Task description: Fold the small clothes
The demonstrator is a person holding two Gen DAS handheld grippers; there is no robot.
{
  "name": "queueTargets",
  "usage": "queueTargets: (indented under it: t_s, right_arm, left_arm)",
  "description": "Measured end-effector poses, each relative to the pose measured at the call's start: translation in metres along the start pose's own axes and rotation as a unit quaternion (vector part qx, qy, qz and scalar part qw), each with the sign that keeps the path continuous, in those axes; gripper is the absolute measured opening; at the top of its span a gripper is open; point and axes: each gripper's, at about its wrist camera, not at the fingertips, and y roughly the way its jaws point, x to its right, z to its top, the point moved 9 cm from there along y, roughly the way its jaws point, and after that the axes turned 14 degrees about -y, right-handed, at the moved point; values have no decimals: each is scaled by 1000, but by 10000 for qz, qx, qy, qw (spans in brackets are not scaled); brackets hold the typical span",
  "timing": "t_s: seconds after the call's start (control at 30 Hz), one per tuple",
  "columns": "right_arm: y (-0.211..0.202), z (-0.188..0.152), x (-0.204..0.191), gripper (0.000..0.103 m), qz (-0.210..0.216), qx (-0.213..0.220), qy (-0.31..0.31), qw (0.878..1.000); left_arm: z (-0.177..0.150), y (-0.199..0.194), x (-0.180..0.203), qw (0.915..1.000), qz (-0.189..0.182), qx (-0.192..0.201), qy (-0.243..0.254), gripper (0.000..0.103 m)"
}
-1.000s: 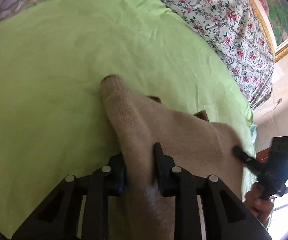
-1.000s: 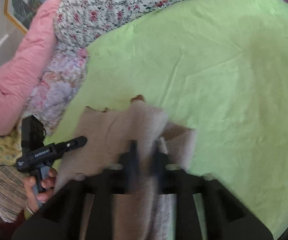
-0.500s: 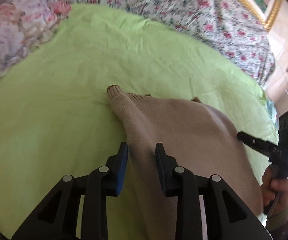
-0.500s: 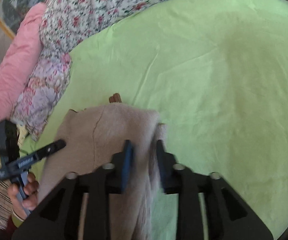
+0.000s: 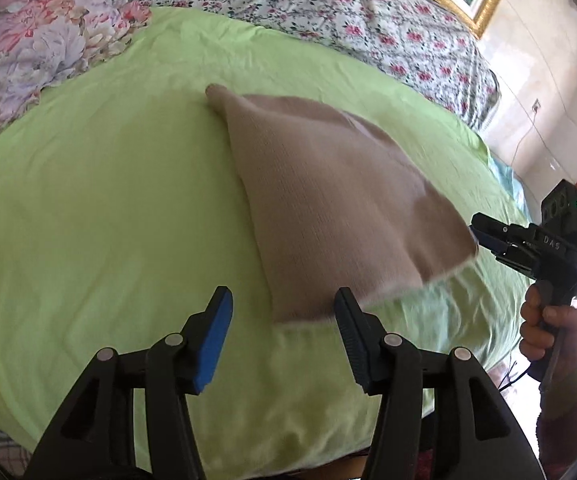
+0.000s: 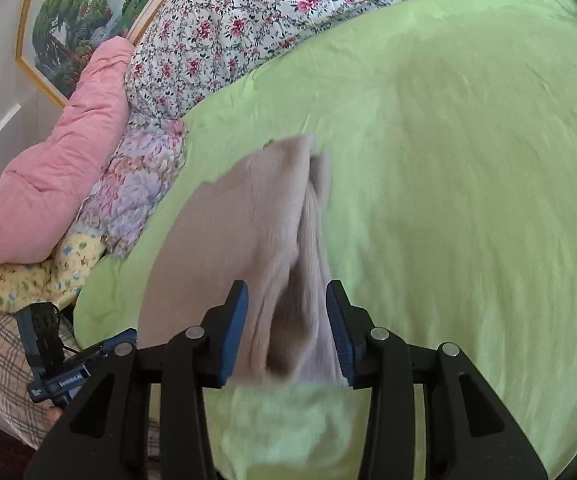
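1. My left gripper (image 5: 284,320) stands wide apart over the green sheet (image 5: 108,200); its jaws have just been opening, and nothing is clamped between them.
2. The beige knit garment (image 5: 320,196) lies on the sheet ahead of that gripper; its near hem reaches between the two tips, closer to the right finger (image 5: 348,320), though I cannot tell whether it touches the pad.
3. My right gripper (image 6: 286,320) is partly parted; its jaws have just been opening too; a blurred bunch of the garment (image 6: 288,248) sits between the blue pads, and I see no pad pressing on it.
4. From the left wrist view, the right gripper (image 5: 484,236) sits at the garment's far right corner, gripped by a hand (image 5: 548,328).
5. Floral bedding (image 5: 328,8) borders the sheet; a pink quilt (image 6: 56,168) lies off to the left.
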Motion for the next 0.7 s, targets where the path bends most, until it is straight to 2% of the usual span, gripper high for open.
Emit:
queueTargets:
  t_s: [0.1, 0.2, 0.27, 0.33, 0.4, 0.57, 0.63, 0.67, 0.7]
  right_arm:
    - [0, -9, -3, 44, 19, -18, 24, 10000]
    - [0, -14, -6, 44, 33, -36, -4, 10000]
    - [2, -12, -8, 44, 49, -12, -32, 10000]
    - [6, -13, -10, 44, 60, -39, -101, 9999]
    - [11, -14, -14, 44, 8, -71, -223, 9997]
    - [28, -21, -22, 43, -162, -150, -587, 9980]
    - [32, -21, -27, 12, -198, -239, -824, 9961]
    - [32, -21, -27, 8, -240, -272, -886, 9954]
    - [26, -17, -28, 8, -293, -215, -952, 9948]
  left_arm:
    - [-12, 8, 9, 9998, -50, -103, 182, 54]
    - [-15, 20, 12, 9985, 319, 65, 432, 54]
    - [-13, 30, 10, 9947, 793, 268, 589, 54]
    - [-10, 37, 6, 9912, 1080, 410, 651, 54]
    - [-9, 42, 2, 9885, 1289, 546, 567, 56]
    - [-11, 38, -2, 9849, 1461, 917, 146, 53]
    - [-11, 38, -7, 9839, 1528, 929, 30, 42]
    - [-10, 36, -11, 9856, 1424, 906, -130, 37]
    - [-7, 29, -17, 9861, 1324, 942, -353, 37]
